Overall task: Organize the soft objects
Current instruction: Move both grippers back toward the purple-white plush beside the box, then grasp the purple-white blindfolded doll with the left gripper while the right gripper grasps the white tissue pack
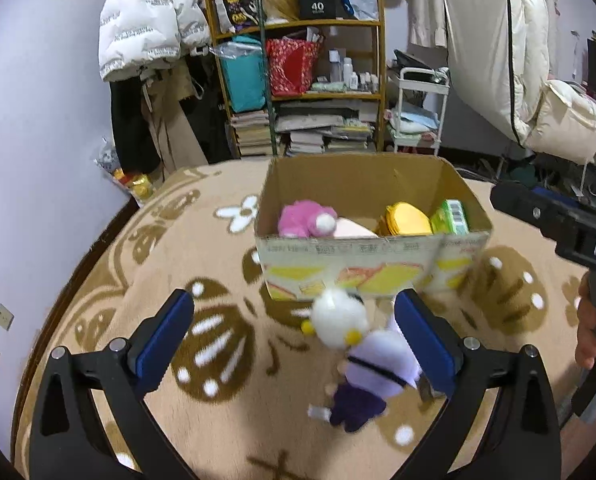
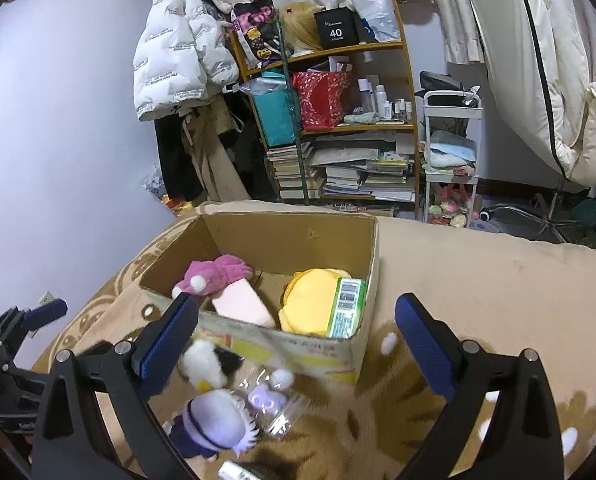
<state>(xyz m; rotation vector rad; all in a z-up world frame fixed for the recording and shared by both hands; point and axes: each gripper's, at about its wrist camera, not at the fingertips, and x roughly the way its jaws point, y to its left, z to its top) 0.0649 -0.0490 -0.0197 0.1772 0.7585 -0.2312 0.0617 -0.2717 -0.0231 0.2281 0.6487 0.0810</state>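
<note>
Cluttered shelves (image 1: 298, 80) of books, bags and bottles line the far wall behind a cardboard box (image 1: 372, 264), our landmark; white padded jackets (image 1: 145, 20) hang to the left of the shelves, and a white trolley (image 2: 452, 152) stands to their right; the box sits open-topped on a tan plush blanket (image 1: 157, 272) patterned with brown shapes and white flowers. Inside the box we see a pink plush toy (image 1: 306, 218) at its left end, a pale pink block (image 2: 243, 306) beside it, a yellow plush (image 2: 312, 302) toward its right end, and a green packet (image 2: 346, 306) against its right wall. Just in front of the box, on the blanket, lies a white-headed doll (image 1: 362, 356) in lilac and dark purple, blurred in both views; beside it in the right wrist view we make out a clear wrapper holding a small lilac figure (image 2: 267, 400). Our left tool (image 1: 293, 344) stands wide open and grips nothing; the doll shows between its blue pads, close to the right one, and whether it touches that pad we cannot tell. Our right tool (image 2: 298, 344) is likewise spread wide and empty, above the doll and the box's front wall; its black body appears to the right of the box in the left wrist view.
</note>
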